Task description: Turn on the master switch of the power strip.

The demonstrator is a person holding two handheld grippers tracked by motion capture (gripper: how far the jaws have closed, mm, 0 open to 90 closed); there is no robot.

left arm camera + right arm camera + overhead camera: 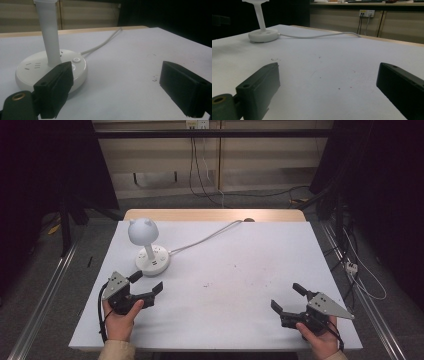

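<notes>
Left gripper view: lamp [51, 35] head cut off; left gripper [115, 87] & right gripper [329, 92] agape.

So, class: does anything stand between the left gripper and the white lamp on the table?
Nothing visible does. The left gripper is open, right in front of the lamp's round base, with just bare white table between them.

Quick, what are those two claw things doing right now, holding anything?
Left gripper: open, holding nothing, close to the lamp.
Right gripper: open, holding nothing.
</notes>
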